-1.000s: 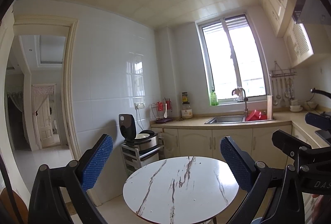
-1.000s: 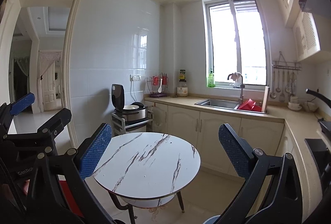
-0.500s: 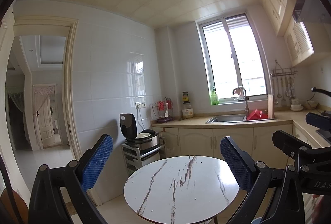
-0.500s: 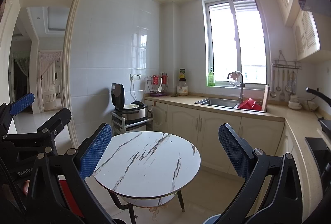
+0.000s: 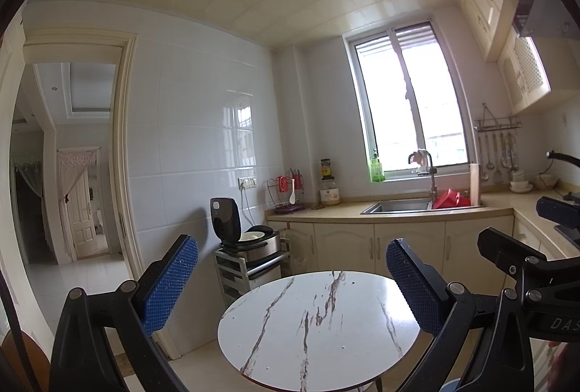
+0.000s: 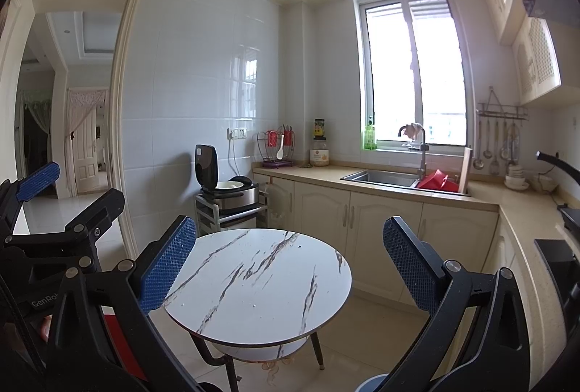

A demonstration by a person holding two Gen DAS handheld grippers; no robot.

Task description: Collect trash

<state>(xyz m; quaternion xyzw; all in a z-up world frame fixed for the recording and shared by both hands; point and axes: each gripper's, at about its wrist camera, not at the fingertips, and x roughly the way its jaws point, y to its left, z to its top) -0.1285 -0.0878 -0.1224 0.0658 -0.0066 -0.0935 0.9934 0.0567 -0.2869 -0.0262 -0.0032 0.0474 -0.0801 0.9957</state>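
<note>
- Below both cameras stands the round marble-pattern table (image 5: 319,326) (image 6: 257,283), white with dark veins; I use it as the landmark.
- On the table top no piece of trash can be made out; only some tiny dark specks show on it, too small to tell what they are.
- Under the table, on the floor by its legs, something thin and pale (image 6: 270,365) lies in a small curl; it is too small to say if it is trash.
- Near the bottom edge of the right view, right of the table legs, a blue round rim (image 6: 375,383) shows, perhaps a bin, mostly cut off.
- The left gripper (image 5: 291,287) hangs above the near side of the table with its jaws spread wide; the blue pads (image 5: 170,287) are far apart, and they hold and touch nothing.
- The right gripper (image 6: 290,267) is also spread wide over the table, with nothing between its blue pads (image 6: 168,265) and no contact with the table.
- In the right view the left gripper shows at the left of the table, also apart from it.
- Behind the table, against the white tiled wall, a rice cooker (image 6: 228,187) with raised lid sits on a small metal rack (image 6: 232,216).
- Behind the table to the right runs the beige counter (image 6: 391,191) with a steel sink (image 6: 380,177), a faucet, and a green soap bottle (image 6: 370,137) on the window sill.
</note>
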